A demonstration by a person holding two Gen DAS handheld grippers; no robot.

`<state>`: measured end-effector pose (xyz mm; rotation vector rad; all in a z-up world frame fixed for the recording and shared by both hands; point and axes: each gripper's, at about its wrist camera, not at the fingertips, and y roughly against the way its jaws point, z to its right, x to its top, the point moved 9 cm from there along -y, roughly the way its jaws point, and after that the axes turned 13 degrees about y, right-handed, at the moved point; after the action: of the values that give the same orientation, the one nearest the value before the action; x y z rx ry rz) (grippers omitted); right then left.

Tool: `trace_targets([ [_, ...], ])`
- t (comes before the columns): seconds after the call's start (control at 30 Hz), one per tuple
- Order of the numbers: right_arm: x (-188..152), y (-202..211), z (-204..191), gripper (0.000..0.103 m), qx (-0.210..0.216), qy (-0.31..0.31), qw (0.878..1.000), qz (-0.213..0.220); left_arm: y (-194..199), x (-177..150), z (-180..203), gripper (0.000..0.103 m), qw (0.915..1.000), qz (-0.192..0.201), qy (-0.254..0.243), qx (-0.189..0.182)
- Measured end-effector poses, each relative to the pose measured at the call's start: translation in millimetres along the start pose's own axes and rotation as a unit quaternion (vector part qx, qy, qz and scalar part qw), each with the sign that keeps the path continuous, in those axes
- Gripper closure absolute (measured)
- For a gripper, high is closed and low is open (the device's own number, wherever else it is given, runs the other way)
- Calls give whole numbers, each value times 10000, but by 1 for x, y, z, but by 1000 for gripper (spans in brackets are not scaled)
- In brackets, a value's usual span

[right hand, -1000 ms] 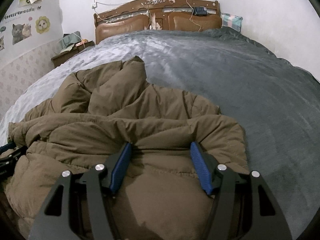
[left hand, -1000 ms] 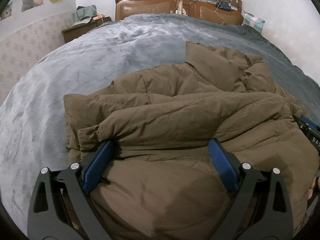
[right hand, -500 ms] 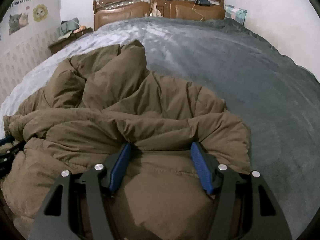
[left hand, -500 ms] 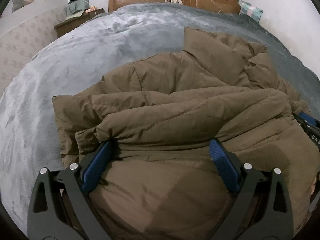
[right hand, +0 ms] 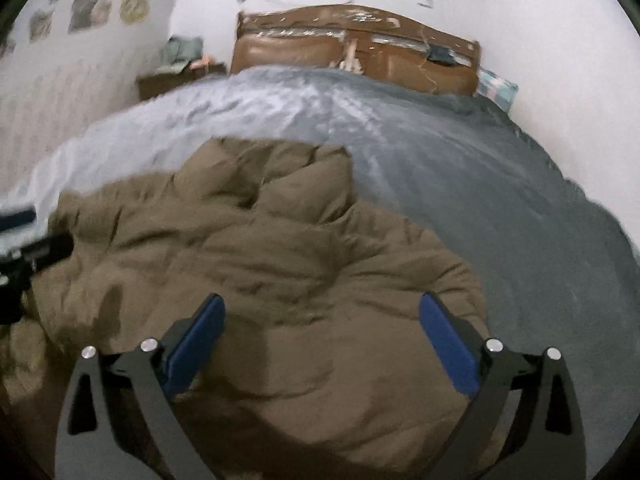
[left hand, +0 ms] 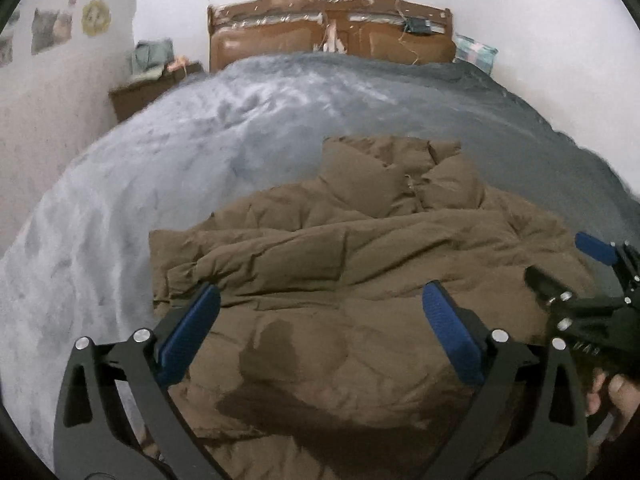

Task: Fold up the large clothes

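Both tongs just let go of the brown coat [left hand: 340, 280]: right tongs [right hand: 320, 344] opening wide, left tongs [left hand: 320, 332] spread apart, both lifted clear. Coat lies bunched on the bed [left hand: 200, 148], headboard at 12 o'clock; fold looks laid down, though blur hides the edges.

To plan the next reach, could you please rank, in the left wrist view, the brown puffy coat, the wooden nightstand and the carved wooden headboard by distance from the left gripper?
From the left gripper:
1. Brown puffy coat, directly beneath.
2. Wooden nightstand, far left.
3. Carved wooden headboard, at the far wall.
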<state>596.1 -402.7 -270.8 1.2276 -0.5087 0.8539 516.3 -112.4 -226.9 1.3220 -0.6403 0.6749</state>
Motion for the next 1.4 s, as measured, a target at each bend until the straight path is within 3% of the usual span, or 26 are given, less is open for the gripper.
trace_targets([
  [0.07,-5,-5,-6,5,14,41,9999,-98,-4,-7,-1,3,9998,22,-104,173],
  [0.23,-24,-20,-3,5,387,-328,9982,-328,-44,-27,-11,3,9983,-434,-146,353],
  [0.4,-33,-31,-9,5,414,-299,9975,-486,-55,-34,-10,3,9971,-446,-299,537],
  [0.77,-43,-47,-15,3,496,-284,9961,-670,-82,-42,-2,3,9958,-649,-352,538],
  [0.9,-40,-43,-12,3,513,-289,9963,-619,-81,-38,1,3,9963,-629,-310,501],
  [1.03,-26,-22,0,3,699,-574,9956,-233,-67,-24,6,3,9982,-417,-246,351],
  [1.13,-13,0,17,3,488,-709,9961,194,-39,-4,3,3,9997,14,-105,224],
  [1.23,-7,19,43,3,-6,-878,9947,534,-25,12,-12,3,9990,301,119,311],
  [1.4,-26,8,82,3,-342,-1247,9913,265,-59,10,-58,3,9949,-136,663,748],
])
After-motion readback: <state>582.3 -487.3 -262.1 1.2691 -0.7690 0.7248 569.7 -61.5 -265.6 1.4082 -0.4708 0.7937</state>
